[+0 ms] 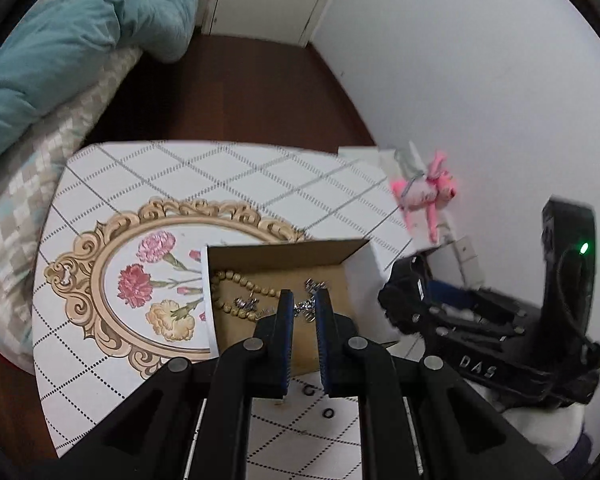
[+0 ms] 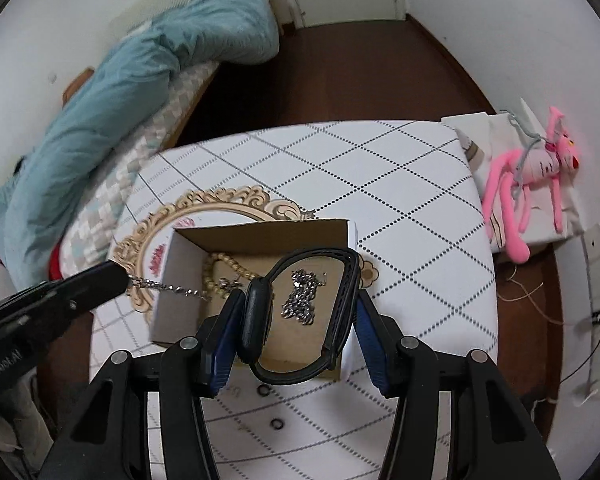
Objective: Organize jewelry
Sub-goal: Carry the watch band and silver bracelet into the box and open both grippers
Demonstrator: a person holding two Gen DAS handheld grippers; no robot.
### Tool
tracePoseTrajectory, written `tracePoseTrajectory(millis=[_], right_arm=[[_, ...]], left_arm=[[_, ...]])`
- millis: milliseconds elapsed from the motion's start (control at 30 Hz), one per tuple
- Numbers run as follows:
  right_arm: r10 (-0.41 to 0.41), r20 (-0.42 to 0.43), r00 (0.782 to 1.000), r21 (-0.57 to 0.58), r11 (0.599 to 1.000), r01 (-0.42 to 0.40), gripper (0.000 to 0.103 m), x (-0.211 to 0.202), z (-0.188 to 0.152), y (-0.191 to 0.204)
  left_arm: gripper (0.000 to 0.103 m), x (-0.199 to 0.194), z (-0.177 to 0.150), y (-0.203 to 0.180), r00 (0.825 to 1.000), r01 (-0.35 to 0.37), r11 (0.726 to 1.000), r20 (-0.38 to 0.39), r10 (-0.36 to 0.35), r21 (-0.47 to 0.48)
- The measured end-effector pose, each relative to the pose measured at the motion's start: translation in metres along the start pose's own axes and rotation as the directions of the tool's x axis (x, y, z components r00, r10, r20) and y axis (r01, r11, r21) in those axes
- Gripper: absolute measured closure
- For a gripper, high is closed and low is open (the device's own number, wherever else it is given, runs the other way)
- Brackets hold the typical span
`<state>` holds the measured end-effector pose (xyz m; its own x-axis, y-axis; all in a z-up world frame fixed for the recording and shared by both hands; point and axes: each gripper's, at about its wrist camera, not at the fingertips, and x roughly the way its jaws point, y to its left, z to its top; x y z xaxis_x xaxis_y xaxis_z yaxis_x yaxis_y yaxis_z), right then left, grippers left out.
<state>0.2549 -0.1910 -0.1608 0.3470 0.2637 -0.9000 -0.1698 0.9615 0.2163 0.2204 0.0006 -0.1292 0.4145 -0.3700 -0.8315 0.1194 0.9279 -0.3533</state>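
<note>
Box: an open cardboard box [image 2: 260, 236] sits near the middle of the table [image 2: 420, 216], partly over a printed floral frame [image 1: 112, 280].
Beads: a tan bead bracelet [image 1: 236, 280] lies on the box floor toward its left wall.
Loose chain: a heap of silver chain [image 2: 302, 298] lies on the box floor, right of the beads.
Watch: a black smartwatch [image 2: 260, 320] with its band looped hangs over the near half of the box.
Right gripper [image 2: 296, 340]: spread fairly wide, its 2 blue pads bearing on the outer sides of the watch loop, one by the watch body and one on the band; it looks like a light squeeze, not a firm pinch.
Left gripper [image 1: 302, 308]: pressed nearly together, pinching one end of a second silver chain [image 2: 168, 286]. That chain stretches from the tips, outside the left wall, over the rim and down into the box.
Rings: 2 small dark rings [image 2: 270, 406] lie on the table at the near edge, outside the box.
Step in hand: judged as lowering pieces into the box, with watch and chain both partly delivered.
Next move: likely the right gripper spreads to drop the watch clear of the loose chain, while the left carries its chain end past the rim before releasing. The rings probably follow.
Risk: the taut chain could tug the light box sideways.
</note>
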Motion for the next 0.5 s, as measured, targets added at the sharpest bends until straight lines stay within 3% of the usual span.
tracePoseTrajectory(millis=[167, 233, 300, 367, 400, 500], right_arm=[[-0.024, -0.099, 0.995, -0.040, 0.999, 0.020, 0.042, 0.026, 0.005, 0.000], [-0.023, -0.126, 0.992, -0.044, 0.999, 0.018, 0.041, 0.032, 0.003, 0.000], [-0.037, -0.124, 0.992, -0.055, 0.998, 0.030, 0.031, 0.033, 0.000, 0.001], [-0.038, -0.117, 0.992, -0.057, 0.998, 0.031, 0.025, 0.031, -0.002, 0.000], [-0.038, -0.114, 0.993, -0.058, 0.998, 0.032, 0.025, 0.029, -0.003, 0.001], [-0.069, -0.093, 0.993, -0.060, 0.996, 0.064, 0.023, 0.023, -0.006, 0.000]], left_arm=[[0.093, 0.020, -0.002, 0.008, 0.990, -0.120, 0.992, -0.077, 0.117, -0.031], [0.091, 0.023, -0.003, 0.014, 0.989, -0.128, 0.990, -0.088, 0.123, -0.057], [0.078, 0.026, -0.004, 0.017, 0.984, -0.156, 0.985, -0.092, 0.150, -0.069], [0.041, 0.024, -0.005, 0.018, 0.977, -0.202, 0.977, -0.082, 0.197, -0.061], [0.035, 0.023, -0.004, 0.018, 0.973, -0.225, 0.973, -0.072, 0.221, -0.056], [0.033, 0.021, -0.006, 0.019, 0.958, -0.286, 0.957, -0.040, 0.285, -0.037]])
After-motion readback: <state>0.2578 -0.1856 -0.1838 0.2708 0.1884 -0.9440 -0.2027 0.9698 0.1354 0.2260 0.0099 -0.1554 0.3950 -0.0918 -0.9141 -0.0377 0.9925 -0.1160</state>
